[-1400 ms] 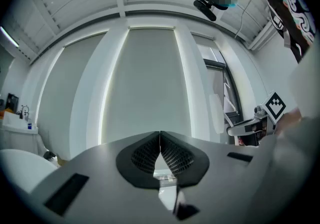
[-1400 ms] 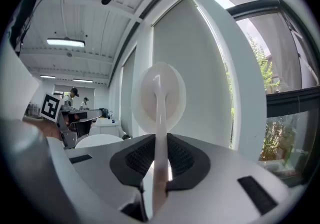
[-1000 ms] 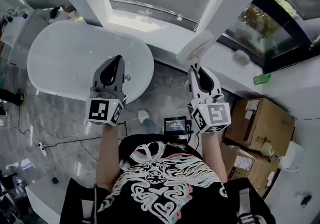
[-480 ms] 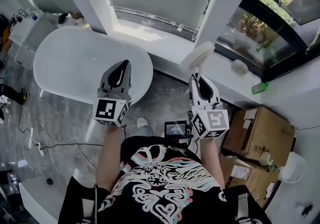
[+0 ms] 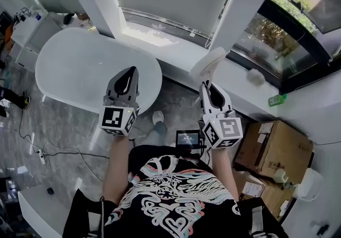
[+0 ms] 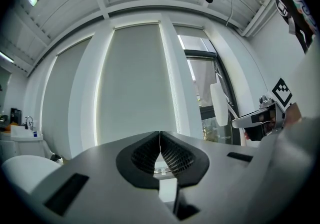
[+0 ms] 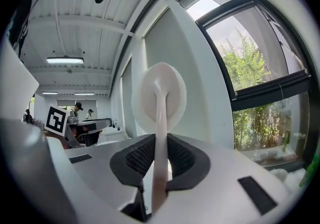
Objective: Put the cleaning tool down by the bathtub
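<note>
A: What is worn?
B: A black T-shirt point(image 5: 176, 194) with white, pink and teal print.
A: The tools?
B: Left tool point(image 5: 129, 72) and right tool point(image 5: 209, 87) grey, with black ribbed pads point(image 6: 175, 157); white cubes point(image 5: 117, 119) with black square markers.

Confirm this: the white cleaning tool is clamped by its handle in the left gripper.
Wrong gripper: the white cleaning tool is clamped by its handle in the right gripper, not the left. The right gripper view shows it between the jaws.

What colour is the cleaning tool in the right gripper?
The cleaning tool is white; best in the right gripper view.
</note>
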### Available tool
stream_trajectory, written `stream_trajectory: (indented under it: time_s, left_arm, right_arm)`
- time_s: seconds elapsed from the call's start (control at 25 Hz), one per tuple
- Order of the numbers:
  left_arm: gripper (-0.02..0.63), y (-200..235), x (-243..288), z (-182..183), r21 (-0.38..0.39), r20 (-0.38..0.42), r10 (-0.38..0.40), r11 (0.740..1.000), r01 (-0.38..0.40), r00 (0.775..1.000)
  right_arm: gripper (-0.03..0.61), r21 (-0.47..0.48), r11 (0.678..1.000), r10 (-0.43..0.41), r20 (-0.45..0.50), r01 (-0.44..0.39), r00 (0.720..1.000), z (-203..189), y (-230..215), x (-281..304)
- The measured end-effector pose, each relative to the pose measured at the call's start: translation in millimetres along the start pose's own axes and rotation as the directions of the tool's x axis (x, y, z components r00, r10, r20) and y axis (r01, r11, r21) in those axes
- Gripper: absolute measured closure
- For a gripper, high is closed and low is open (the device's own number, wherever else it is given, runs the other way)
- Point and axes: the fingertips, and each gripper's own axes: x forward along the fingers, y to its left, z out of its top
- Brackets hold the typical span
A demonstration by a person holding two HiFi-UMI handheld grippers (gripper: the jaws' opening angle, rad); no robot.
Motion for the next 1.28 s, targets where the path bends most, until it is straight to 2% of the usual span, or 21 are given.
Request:
stream_trajectory:
  time_s: [0.36,0.68,0.92,1.28]
  left_arm:
    - [0.595,40.4,80.1,-14.6,-0.006,0.001,0.007,1.000,-0.007,1.000]
    - [0.595,125.1,165.1,-29.7,-0.009,-0.027,0.039,0.999,-0.039,0.999]
    - [0.595,178.3,221.1,-55.4,-0.032,-0.065,0.030,0.999,-0.032,0.997]
    - [0.595,236.5,285.7,-82.7,-0.052,-0.068,0.015,0.998,-0.018,0.998]
  right_arm:
    - [0.500,0.007,1.000,0.017,-0.002,-0.017,1.000,5.2,-26.7,81.0]
    - [0.499,-0.017,0.999,0.039,-0.033,-0.040,0.999,13.2,-36.5,198.4]
    - [0.500,-0.010,0.999,0.034,-0.078,-0.035,0.996,3.8,-46.2,275.7]
    - [0.500,-0.052,0.999,0.002,-0.109,-0.007,0.994,-5.7,-58.2,350.4]
